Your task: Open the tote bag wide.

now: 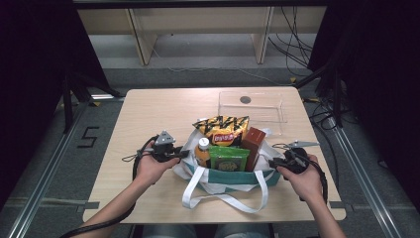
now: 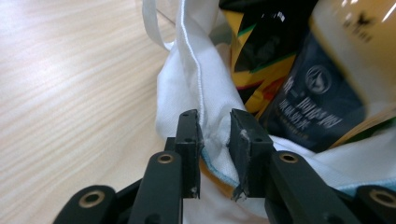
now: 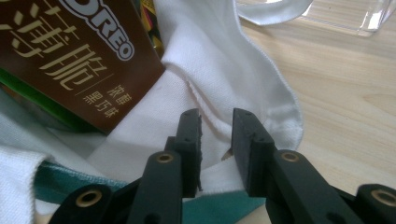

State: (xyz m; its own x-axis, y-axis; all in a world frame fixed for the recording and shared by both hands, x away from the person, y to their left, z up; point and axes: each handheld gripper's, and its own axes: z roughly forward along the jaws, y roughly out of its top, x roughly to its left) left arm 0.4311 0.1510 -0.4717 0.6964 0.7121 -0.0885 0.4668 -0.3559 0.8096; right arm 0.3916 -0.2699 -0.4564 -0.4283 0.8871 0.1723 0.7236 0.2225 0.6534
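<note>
A white and teal tote bag (image 1: 225, 176) sits on the counter (image 1: 148, 114) at about 6 o'clock, near the person's edge, packed with a yellow snack bag (image 1: 223, 128), a bottle (image 1: 201, 151), a green packet (image 1: 228, 158) and a brown biscuit box (image 1: 252, 144). The left hand (image 1: 148, 167) reaches in from 7 o'clock, forearm angled inward, its left gripper (image 2: 215, 135) pinching the bag's white rim at 9 o'clock with narrow jaws. The right hand (image 1: 304, 178) comes from 5 o'clock, its right gripper (image 3: 215, 135) narrowed on the rim fold at 3 o'clock. A clear plastic tray (image 1: 252, 106) lies at 1 o'clock.
</note>
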